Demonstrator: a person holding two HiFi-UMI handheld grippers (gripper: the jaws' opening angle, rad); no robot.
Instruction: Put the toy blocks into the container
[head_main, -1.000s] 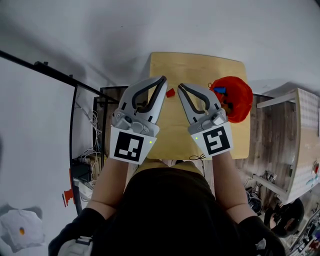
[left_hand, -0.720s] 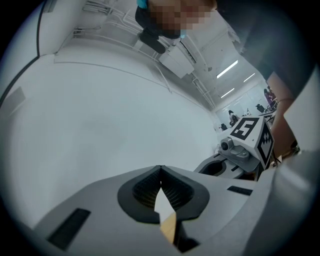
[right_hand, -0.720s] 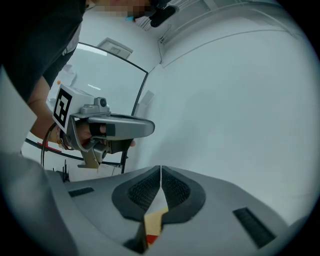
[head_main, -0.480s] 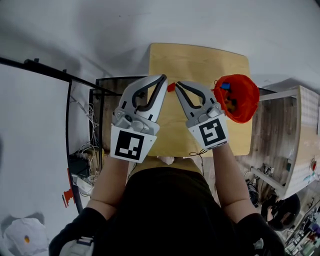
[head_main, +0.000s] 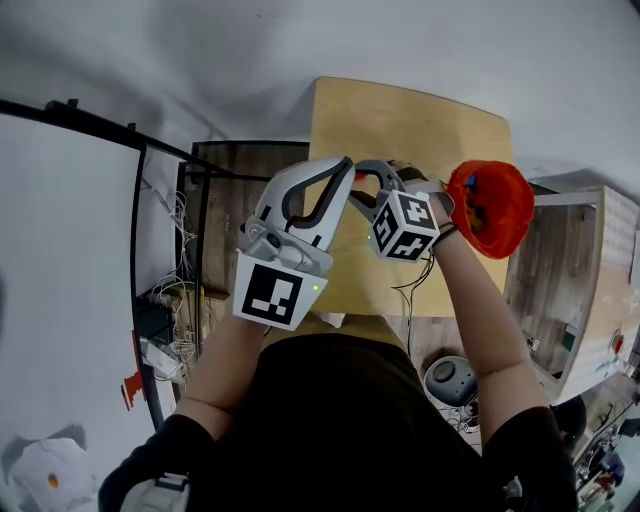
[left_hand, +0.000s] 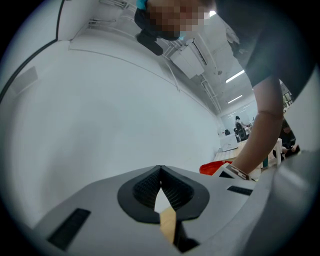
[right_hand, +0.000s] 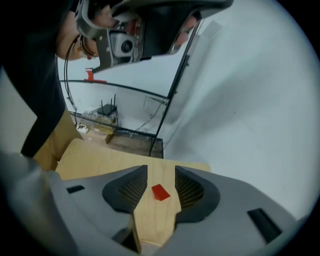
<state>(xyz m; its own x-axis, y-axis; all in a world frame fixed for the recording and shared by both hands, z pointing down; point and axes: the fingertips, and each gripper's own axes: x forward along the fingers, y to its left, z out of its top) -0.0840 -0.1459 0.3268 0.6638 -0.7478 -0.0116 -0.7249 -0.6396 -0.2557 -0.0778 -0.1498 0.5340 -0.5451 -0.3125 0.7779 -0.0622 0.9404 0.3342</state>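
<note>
A small red block (right_hand: 160, 192) lies flat on the wooden table (head_main: 420, 120). In the right gripper view it shows between the pads of my right gripper (right_hand: 160, 173), whose jaws are opening and do not touch it. In the head view that gripper (head_main: 367, 186) is turned to the left, its marker cube facing up, and the block is almost hidden behind the two grippers. My left gripper (head_main: 345, 166) hovers beside it, jaws shut with nothing between them (left_hand: 160, 171). The orange container (head_main: 497, 206) with blocks inside sits at the table's right edge.
The table (right_hand: 100, 160) ends close beyond the block, with a black metal frame (right_hand: 170, 95) and cables on the floor behind it. A dark wooden shelf (head_main: 225, 190) stands left of the table. The container (left_hand: 215, 167) also shows past my right forearm.
My right gripper has swung left and turned over toward the red block, and its jaws have gone from shut to apart. The left gripper has hardly moved.
</note>
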